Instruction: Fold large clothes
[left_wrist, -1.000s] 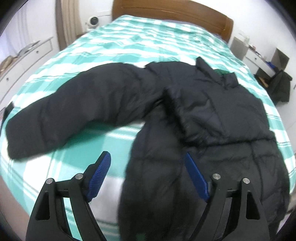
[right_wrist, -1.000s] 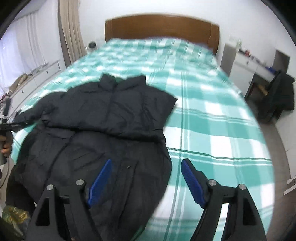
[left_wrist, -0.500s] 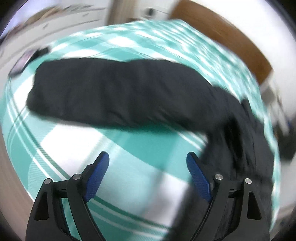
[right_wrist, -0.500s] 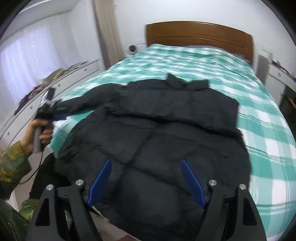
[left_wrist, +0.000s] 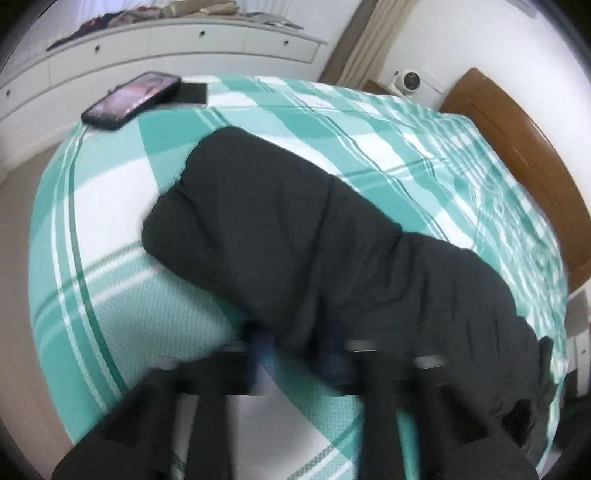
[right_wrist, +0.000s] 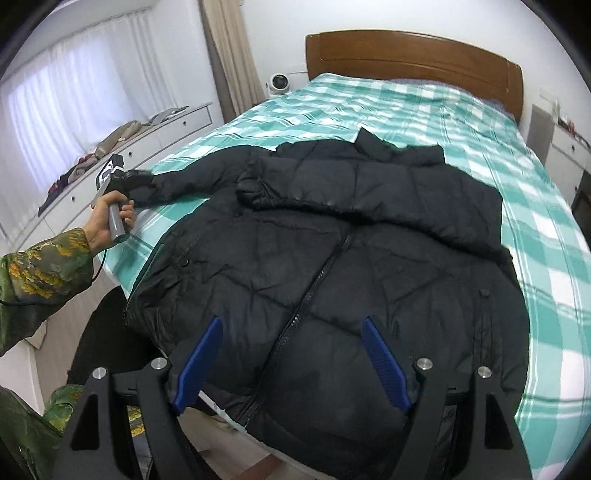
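Note:
A black puffer jacket (right_wrist: 332, 258) lies face up on the green checked bed (right_wrist: 406, 103), zipper toward me. One sleeve is folded across the chest (right_wrist: 332, 199). The other sleeve (left_wrist: 295, 236) stretches out to the bed's left edge. My left gripper (left_wrist: 299, 354) is blurred and narrowed around the near edge of that sleeve; in the right wrist view it (right_wrist: 125, 181) sits at the sleeve's cuff. My right gripper (right_wrist: 291, 365) is open and empty, hovering over the jacket's hem.
A phone (left_wrist: 129, 99) lies on the bed corner beyond the sleeve. White drawers (left_wrist: 166, 48) run along the left wall. A wooden headboard (right_wrist: 413, 59) stands at the far end. A nightstand (right_wrist: 569, 147) is at the right.
My left gripper swung left to the outstretched sleeve, came down onto it near the cuff, and its fingers closed in. My right gripper shifted left to over the jacket's hem, still open.

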